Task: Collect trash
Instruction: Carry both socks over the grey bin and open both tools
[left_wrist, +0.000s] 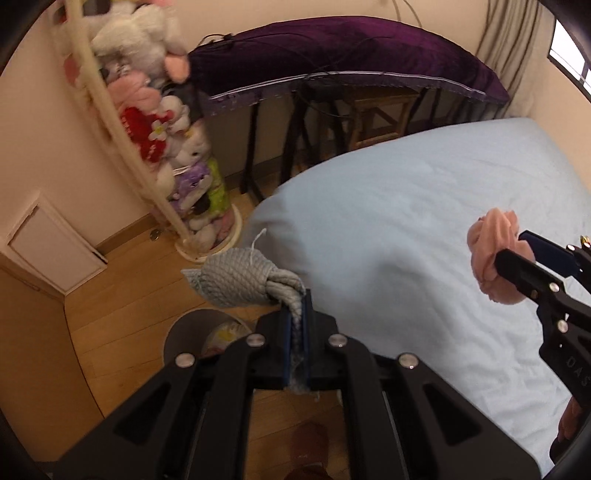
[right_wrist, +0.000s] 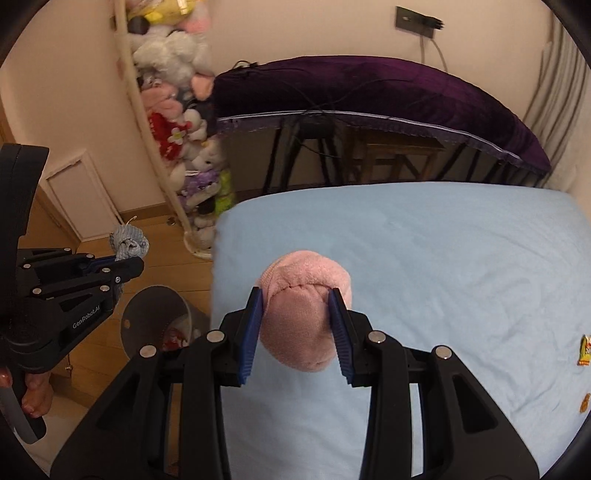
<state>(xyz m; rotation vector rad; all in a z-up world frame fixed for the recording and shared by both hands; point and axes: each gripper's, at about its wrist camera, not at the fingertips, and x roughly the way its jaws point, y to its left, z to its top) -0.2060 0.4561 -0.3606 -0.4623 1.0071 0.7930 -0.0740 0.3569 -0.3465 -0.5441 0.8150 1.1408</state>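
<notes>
My left gripper (left_wrist: 296, 306) is shut on a balled grey knitted sock (left_wrist: 236, 282) and holds it in the air above a grey trash bin (left_wrist: 186, 334) on the wooden floor, beside the bed corner. My right gripper (right_wrist: 295, 299) is shut on a balled pink sock (right_wrist: 304, 321) and holds it over the light blue bed (right_wrist: 443, 266). The pink sock (left_wrist: 493, 258) and right gripper (left_wrist: 517, 251) also show in the left wrist view. The bin (right_wrist: 147, 314), the grey sock (right_wrist: 127, 243) and left gripper (right_wrist: 129, 264) show in the right wrist view. The bin holds some trash.
A tall net column of plush toys (left_wrist: 166, 122) stands by the wall left of the bed. A purple-covered keyboard on a stand (right_wrist: 369, 96) is behind the bed, with a wooden stool under it. Small orange wrappers (right_wrist: 585, 350) lie on the bed's right edge.
</notes>
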